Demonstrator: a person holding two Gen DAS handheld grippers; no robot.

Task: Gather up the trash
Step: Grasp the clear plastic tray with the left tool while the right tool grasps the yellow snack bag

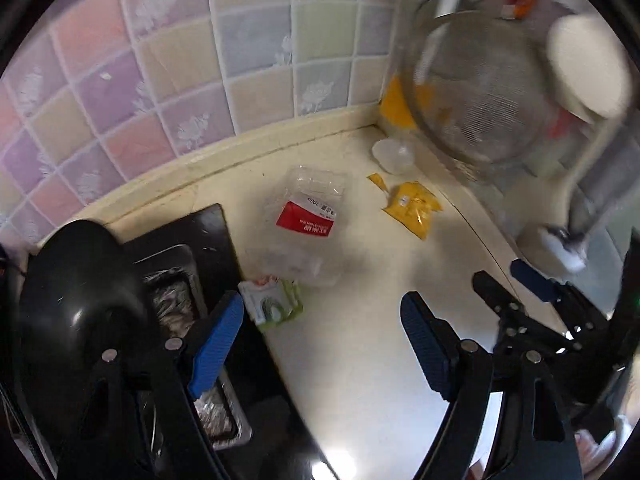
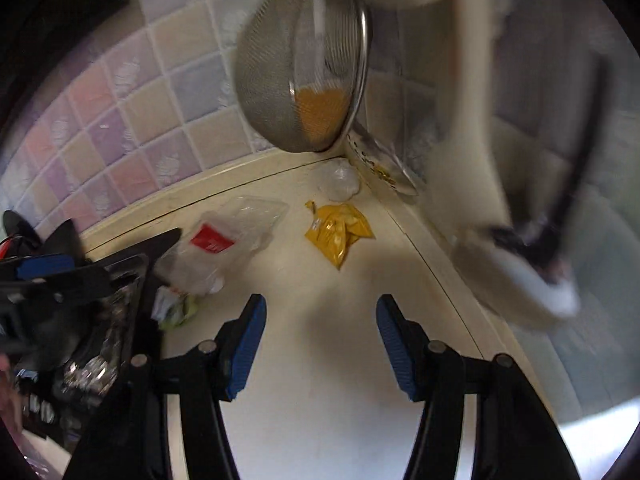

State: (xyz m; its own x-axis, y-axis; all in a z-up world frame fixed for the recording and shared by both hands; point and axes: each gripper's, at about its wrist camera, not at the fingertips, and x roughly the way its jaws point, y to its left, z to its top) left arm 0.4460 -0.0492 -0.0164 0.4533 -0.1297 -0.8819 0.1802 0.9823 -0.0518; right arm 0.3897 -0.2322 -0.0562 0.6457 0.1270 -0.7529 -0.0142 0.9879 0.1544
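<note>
Trash lies on a cream countertop [image 1: 360,320] in a tiled corner. A clear plastic container with a red label [image 1: 308,216] [image 2: 228,236] sits in the middle. A yellow packet [image 1: 414,208] [image 2: 338,232] lies right of it, with a small torn yellow piece [image 1: 378,181] close by. A green-and-white wrapper [image 1: 272,300] [image 2: 180,308] lies at the stove's edge. Crumpled clear plastic [image 1: 394,154] [image 2: 338,180] rests in the corner. My left gripper [image 1: 320,340] is open and empty, above the counter short of the wrapper. My right gripper [image 2: 320,344] [image 1: 512,284] is open and empty, short of the yellow packet.
A black stove [image 1: 200,272] with foil lining fills the left, with a black domed lid [image 1: 76,292] on it. A metal mesh strainer [image 1: 480,92] [image 2: 300,76] hangs over the corner. A white brush with a dark handle [image 2: 540,264] lies at the right. Pastel tiles [image 1: 160,80] back the counter.
</note>
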